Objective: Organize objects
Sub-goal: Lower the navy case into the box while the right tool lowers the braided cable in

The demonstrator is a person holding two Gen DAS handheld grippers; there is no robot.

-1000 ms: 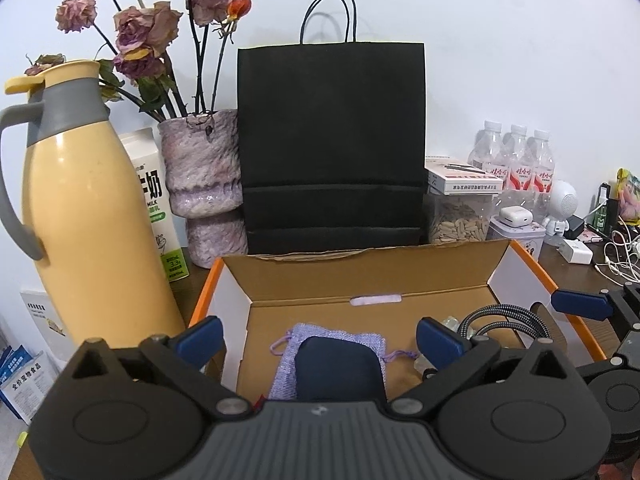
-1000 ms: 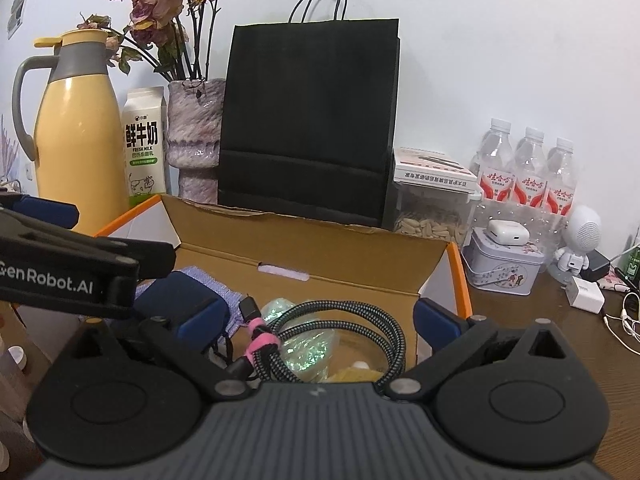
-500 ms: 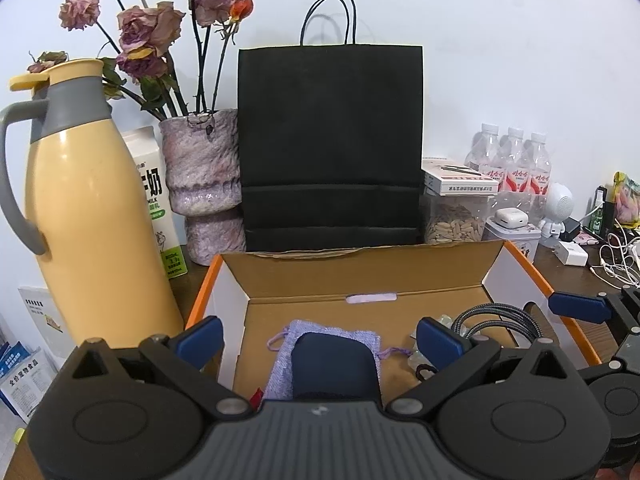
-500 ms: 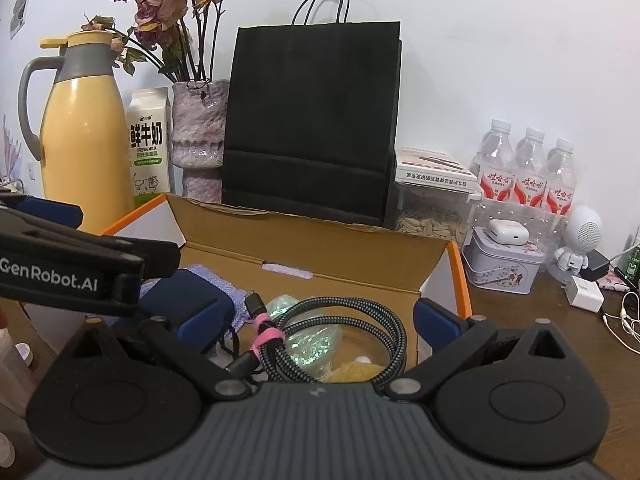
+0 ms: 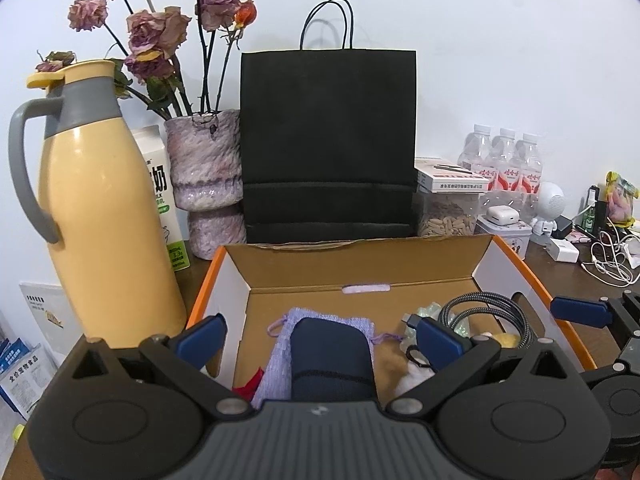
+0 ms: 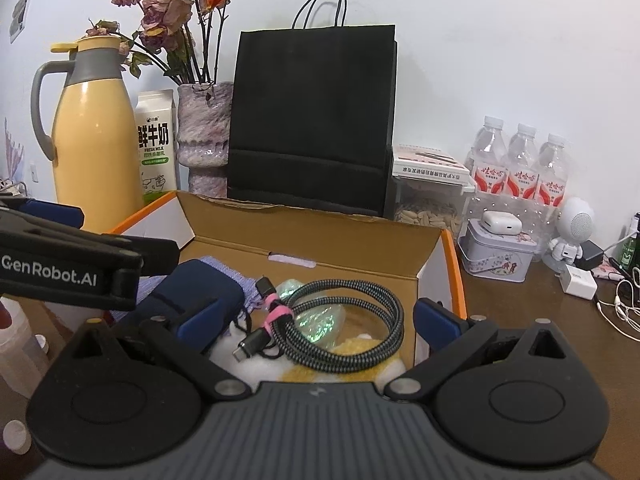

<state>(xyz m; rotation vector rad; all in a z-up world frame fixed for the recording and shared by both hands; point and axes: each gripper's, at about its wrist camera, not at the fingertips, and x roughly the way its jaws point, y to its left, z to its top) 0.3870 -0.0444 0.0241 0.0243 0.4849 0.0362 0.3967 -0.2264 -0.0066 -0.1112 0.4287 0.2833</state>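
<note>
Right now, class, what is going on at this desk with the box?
A person holds a pair of tongs in each hand over an open cardboard box. The left tongs and right tongs are both open and hold nothing. In the box lie a navy pouch on a purple cloth bag and a coiled braided cable.

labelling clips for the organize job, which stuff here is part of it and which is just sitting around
Part of the job:
cardboard box
navy case
lilac pouch
braided cable
left gripper and right gripper, both open over the box

Just lying about:
yellow jug
milk carton
black paper bag
water bottles
earbuds case
</note>
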